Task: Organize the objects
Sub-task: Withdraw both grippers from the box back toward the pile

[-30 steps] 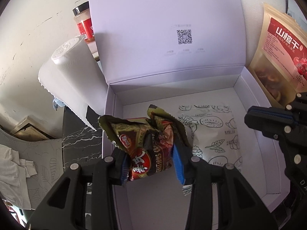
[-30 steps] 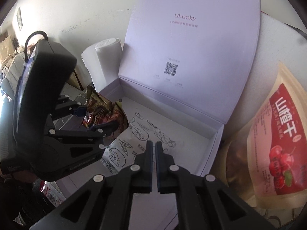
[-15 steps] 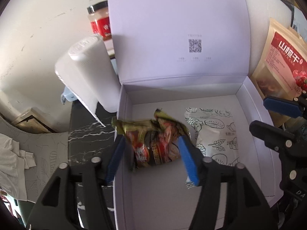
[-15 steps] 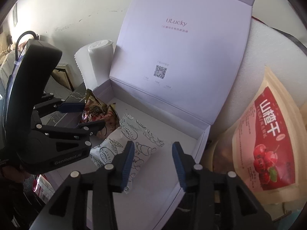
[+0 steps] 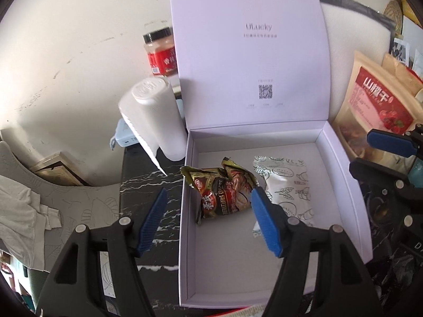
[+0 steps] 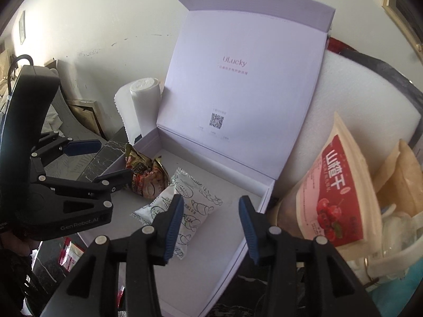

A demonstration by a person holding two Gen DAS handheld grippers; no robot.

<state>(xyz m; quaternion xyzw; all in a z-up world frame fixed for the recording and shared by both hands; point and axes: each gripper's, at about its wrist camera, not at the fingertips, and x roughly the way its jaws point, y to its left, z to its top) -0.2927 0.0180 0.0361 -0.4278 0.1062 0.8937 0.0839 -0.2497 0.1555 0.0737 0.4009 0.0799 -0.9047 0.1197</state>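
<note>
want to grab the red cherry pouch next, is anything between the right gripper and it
Nothing visible. The red cherry pouch stands outside the box, past its right wall, and the right gripper hangs empty above the box.

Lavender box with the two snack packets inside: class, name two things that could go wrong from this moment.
1. The brown snack packet lies crumpled against the lavender box wall, one corner over the rim; it may slip out.
2. The opening left gripper hangs just above it and might snag it.
</note>
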